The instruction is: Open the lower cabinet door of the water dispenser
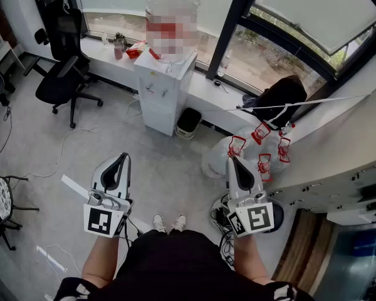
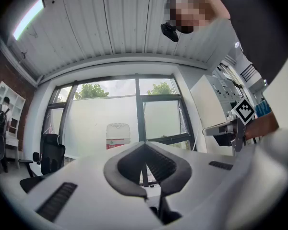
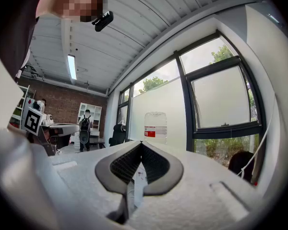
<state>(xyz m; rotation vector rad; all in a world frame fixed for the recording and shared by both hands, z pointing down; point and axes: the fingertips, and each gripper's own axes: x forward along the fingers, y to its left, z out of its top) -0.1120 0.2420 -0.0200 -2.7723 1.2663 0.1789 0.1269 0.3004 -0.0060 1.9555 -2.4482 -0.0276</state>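
We hold our left gripper with jaws pressed together on nothing, the water dispenser stands well ahead by the window, its lower cabinet door closed, and our right gripper is likewise pinched empty

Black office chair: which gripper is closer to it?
Left. The left gripper is below and right of the black office chair in the head view; the right gripper is much farther right.
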